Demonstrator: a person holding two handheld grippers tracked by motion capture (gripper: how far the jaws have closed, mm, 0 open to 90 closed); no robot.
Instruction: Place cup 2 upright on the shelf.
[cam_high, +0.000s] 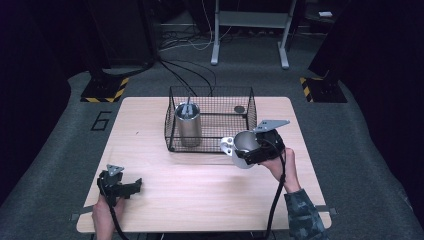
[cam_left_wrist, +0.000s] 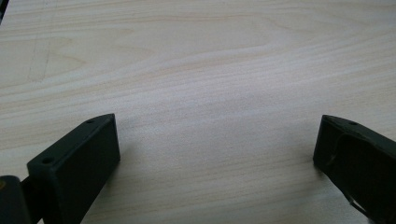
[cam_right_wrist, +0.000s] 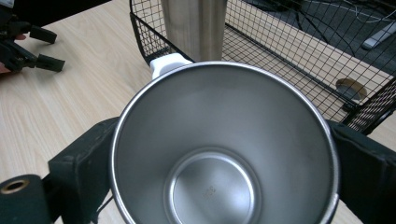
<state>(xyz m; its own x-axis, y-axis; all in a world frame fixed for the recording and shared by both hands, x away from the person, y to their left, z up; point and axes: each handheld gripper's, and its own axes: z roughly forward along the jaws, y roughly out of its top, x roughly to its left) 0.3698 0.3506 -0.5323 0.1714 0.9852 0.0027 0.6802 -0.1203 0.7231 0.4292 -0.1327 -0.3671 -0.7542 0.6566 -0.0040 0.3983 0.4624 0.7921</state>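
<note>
Holding a steel mug (cam_right_wrist: 224, 154) in my right gripper (cam_high: 258, 146), jaws clamped on its sides just below the rim, mouth tipped toward that gripper's camera so I see straight down to the bare bottom. White handle (cam_right_wrist: 169, 64) points away from the jaws toward the wire basket (cam_high: 210, 91). From the high view the mug is off the table (cam_high: 200, 200), right at the basket's near-right corner, not yet over the rim. Inside the basket a tall steel tumbler (cam_high: 188, 125) stands upright at the left, and a small dark round disc (cam_high: 239, 108) lies on the floor toward the back right. Left gripper (cam_high: 131, 187) sits low over bare wood at the near-left, jaws wide apart, nothing between them, well apart from the basket. My read: the mug is going into the basket. Risks: smooth round wall gripped by two flat pads, so any rotation of the wrist could let it swivel or slide out; the tilt makes that worse. The handle leads, so it may snag the mesh top wire and lever the mug loose or drag the basket, which nothing pins down. Going in too far left would knock the tumbler over; the right half looks freer. I can't tell how deep the pads bite from here.
</note>
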